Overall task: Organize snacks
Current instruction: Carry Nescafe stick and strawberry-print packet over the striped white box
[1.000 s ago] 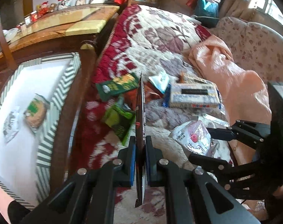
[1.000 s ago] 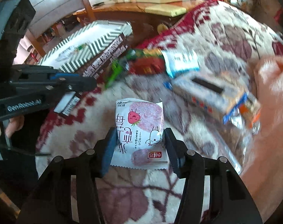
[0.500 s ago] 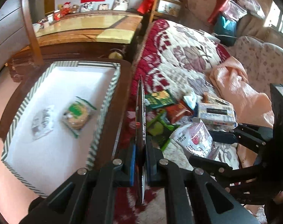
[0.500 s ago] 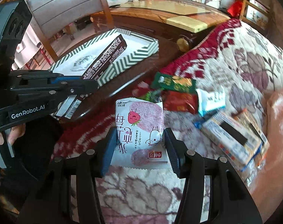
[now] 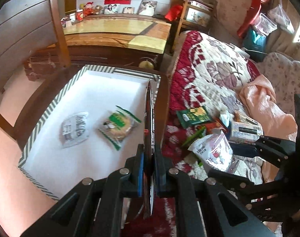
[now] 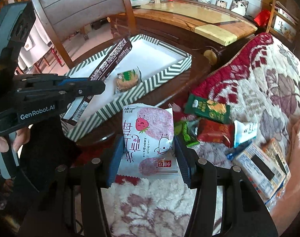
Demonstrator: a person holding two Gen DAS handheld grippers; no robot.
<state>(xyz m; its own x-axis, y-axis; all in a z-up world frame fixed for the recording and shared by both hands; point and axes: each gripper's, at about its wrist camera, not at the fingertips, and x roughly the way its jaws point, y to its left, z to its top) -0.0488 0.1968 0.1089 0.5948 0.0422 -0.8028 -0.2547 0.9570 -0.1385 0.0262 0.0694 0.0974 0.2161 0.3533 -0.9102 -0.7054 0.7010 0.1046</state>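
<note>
Left gripper [image 5: 149, 169] clenched on a thin dark wrapper [image 6: 110, 59], held edge-on and upright over the right-hand edge of the striped box [image 5: 41, 122]. From the right wrist view the wrapper is a long dark flat pack with white print and a barcode, tilted up across the box's near wall.

Right gripper [image 6: 149, 154] grasping a white-pink packet [image 6: 150, 136] with a strawberry cartoon, pads pressing both sides, jaws about half spread. Packet is off the blanket [image 6: 258, 75], between the box and the snack pile.

Box sits on a dark wood chair [image 5: 163, 90], white inside. Two items in it: a clear-wrapped cake with green label [image 5: 118, 126] and a pale packet [image 5: 74, 130], just beside each other, not touching.

Still on the blanket: green pack [image 6: 208, 109], red pack [image 6: 215, 133] just below it, small green pack [image 6: 184, 133] touching the red one's left end, white-blue sachet [image 6: 245, 131] on its right, blue-white carton [image 6: 258, 169] further right. Peach cloth [image 5: 268, 102] at the blanket's far side.

A bare hand [image 6: 3, 140] grips the left gripper's handle.
</note>
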